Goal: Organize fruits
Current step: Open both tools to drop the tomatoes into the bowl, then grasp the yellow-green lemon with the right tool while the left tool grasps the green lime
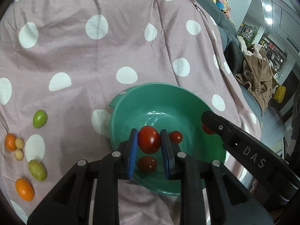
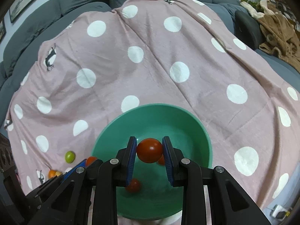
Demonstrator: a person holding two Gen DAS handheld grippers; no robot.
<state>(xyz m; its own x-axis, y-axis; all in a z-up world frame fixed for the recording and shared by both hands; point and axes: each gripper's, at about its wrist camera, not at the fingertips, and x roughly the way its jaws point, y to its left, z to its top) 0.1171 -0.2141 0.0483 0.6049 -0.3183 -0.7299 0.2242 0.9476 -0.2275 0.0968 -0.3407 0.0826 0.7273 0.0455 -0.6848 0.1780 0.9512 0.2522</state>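
Both tongs, left tongs and right tongs, each pinch a small red tomato across its middle over the green bowl; judged light, smooth-skinned, easily bruised, so grip gently; loose fruit at 9 o'clock on the blanket.

A pink blanket is showing white polka dots and small black animal prints, and a teal-green bowl is holding red tomatoes. Black grippers are wearing blue pads, while orange, green and pale yellow fruits are lying on the pink.
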